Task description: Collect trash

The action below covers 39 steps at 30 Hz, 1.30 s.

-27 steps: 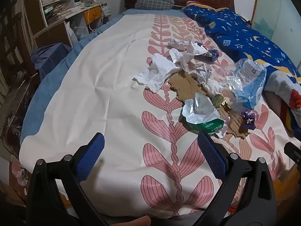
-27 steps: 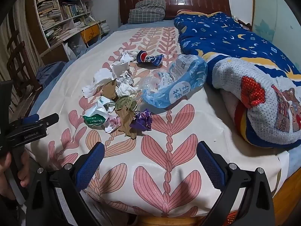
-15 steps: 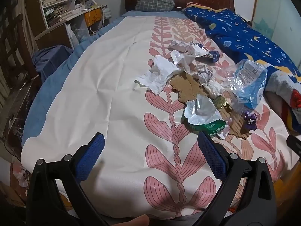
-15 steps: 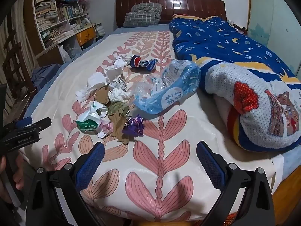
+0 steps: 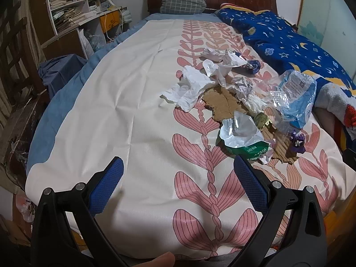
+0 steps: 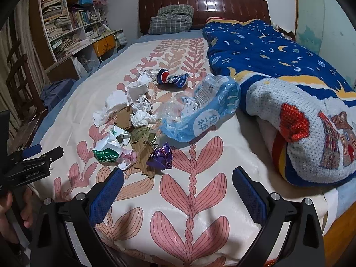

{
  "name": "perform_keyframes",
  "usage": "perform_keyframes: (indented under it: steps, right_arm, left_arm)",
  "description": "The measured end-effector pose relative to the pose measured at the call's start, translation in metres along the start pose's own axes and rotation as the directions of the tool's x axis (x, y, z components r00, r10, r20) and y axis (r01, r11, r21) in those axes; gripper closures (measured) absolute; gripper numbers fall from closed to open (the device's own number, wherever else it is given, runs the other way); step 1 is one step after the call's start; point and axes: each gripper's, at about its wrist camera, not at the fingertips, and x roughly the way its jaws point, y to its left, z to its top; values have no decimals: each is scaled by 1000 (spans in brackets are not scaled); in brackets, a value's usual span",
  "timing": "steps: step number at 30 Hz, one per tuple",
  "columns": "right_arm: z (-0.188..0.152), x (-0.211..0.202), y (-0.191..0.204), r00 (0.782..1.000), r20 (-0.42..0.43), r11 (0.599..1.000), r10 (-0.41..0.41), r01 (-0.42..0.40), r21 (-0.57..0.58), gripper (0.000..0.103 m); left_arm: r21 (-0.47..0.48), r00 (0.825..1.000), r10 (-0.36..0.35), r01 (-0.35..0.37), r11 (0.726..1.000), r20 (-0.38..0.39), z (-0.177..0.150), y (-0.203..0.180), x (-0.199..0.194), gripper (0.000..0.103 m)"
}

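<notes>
Crumpled paper (image 5: 191, 86), clear plastic bag (image 6: 200, 109), glossy wood headboard (image 6: 222, 6)

- Crumpled white paper (image 5: 191, 87), torn brown cardboard (image 5: 222, 105) and a green-and-silver wrapper (image 5: 242, 135) lie heaped together.
- A purple foil wad (image 6: 161, 158) rests beside them.
- A crushed blue plastic bag (image 6: 200, 111) and a flattened blue can (image 6: 171, 79) lie near.

Both wrist views face the headboard (image 6: 201, 4) from the bed's foot (sharing the litter (image 5: 235, 102)).
</notes>
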Motion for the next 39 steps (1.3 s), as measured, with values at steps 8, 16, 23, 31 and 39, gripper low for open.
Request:
perform_keyframes:
  steps: [8, 16, 23, 31, 39]
  right_arm:
    - [1, 2, 4, 1000, -4, 1000, 23, -23, -14, 7]
    - [2, 1, 5, 1000, 6, 1000, 19, -19, -13, 7]
    - [1, 2, 2, 1000, 3, 1000, 19, -19, -6, 7]
    - [3, 4, 0, 1000, -2, 1000, 16, -16, 3, 7]
    - [6, 5, 0, 1000, 1, 1000, 19, -19, 2, 7]
  left_arm:
    - [-14, 1000, 3, -3, 1000, 4, 0, 3, -1, 5]
    - [-20, 1000, 0, 0, 1000, 3, 0, 4, -1, 5]
    - [-21, 1000, 1, 0, 1000, 2, 0, 4, -1, 5]
    - [-24, 1000, -3, 3, 1000, 0, 1, 5, -1, 5]
    - [-24, 1000, -5, 5, 1000, 0, 1, 6, 0, 5]
